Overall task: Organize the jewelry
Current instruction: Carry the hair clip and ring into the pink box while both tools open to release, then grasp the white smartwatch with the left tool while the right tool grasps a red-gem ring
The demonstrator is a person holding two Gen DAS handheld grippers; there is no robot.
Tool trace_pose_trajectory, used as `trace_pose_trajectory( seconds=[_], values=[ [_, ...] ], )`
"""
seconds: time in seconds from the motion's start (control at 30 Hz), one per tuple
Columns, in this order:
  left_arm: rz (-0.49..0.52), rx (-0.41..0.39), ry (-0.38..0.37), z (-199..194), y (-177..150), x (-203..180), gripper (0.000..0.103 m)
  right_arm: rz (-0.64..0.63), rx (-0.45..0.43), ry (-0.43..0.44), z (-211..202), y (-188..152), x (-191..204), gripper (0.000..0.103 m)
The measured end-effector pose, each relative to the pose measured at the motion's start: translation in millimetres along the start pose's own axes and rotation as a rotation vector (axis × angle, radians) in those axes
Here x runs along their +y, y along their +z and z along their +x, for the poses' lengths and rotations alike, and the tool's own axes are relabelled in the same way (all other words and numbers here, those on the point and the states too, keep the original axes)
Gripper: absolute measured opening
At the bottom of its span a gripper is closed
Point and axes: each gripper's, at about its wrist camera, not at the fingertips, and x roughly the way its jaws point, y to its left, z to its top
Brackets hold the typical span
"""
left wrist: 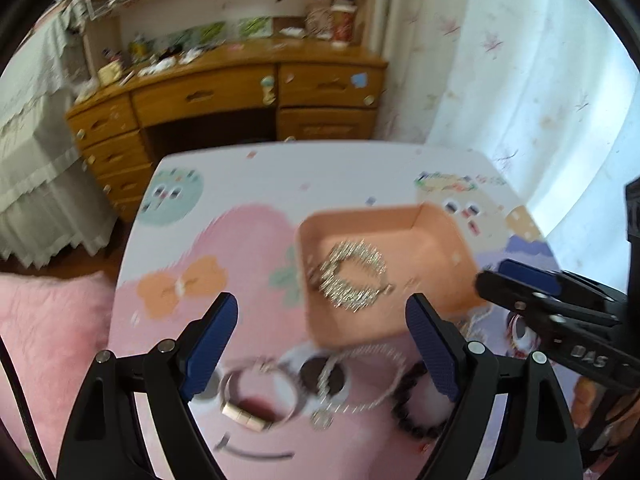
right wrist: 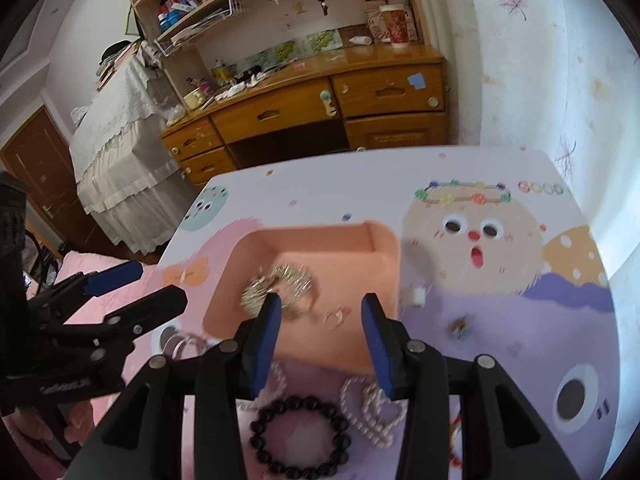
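A peach tray [left wrist: 440,236] [right wrist: 384,256] sits on the cartoon-print table and holds a gold spiky bracelet [left wrist: 354,278] [right wrist: 294,278] and a small ring [right wrist: 335,316]. My left gripper [left wrist: 322,344] is open and empty above the table's near side, over a silver bangle [left wrist: 256,396] and a thin chain necklace [left wrist: 360,380]. My right gripper [right wrist: 320,340] is open and empty over the tray's near edge. A black bead bracelet [right wrist: 300,436] [left wrist: 416,420] and a pearl strand [right wrist: 372,412] lie below it.
A small white bead [right wrist: 418,296] and a small dark charm [right wrist: 460,326] lie right of the tray. A wooden desk [right wrist: 312,100] with drawers stands behind the table. A pink cushion [left wrist: 44,340] is at the left. A dark curved strip [left wrist: 256,454] lies near the table's front.
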Motion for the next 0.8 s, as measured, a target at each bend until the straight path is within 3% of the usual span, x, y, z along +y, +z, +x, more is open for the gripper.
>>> trace_pose_trajectory(
  seconds=[0.17,0.43,0.7,0.8],
  values=[
    [-0.018,0.067,0.062,-6,-33,23,0.085,0.041,0.069,0.036,-3,-34,9,0.055],
    [-0.008,0.158,0.096,-10,-70,48,0.085,0.052,0.215,0.013,-2,-88,27,0.060],
    [0.211,0.181,0.125,9,-86,42,0.085,0.051,0.299,-0.056,0,-132,41,0.061],
    [0.240,0.194,0.100,19,-86,43,0.085,0.003,0.291,-0.101,2,-141,49,0.061]
  ],
)
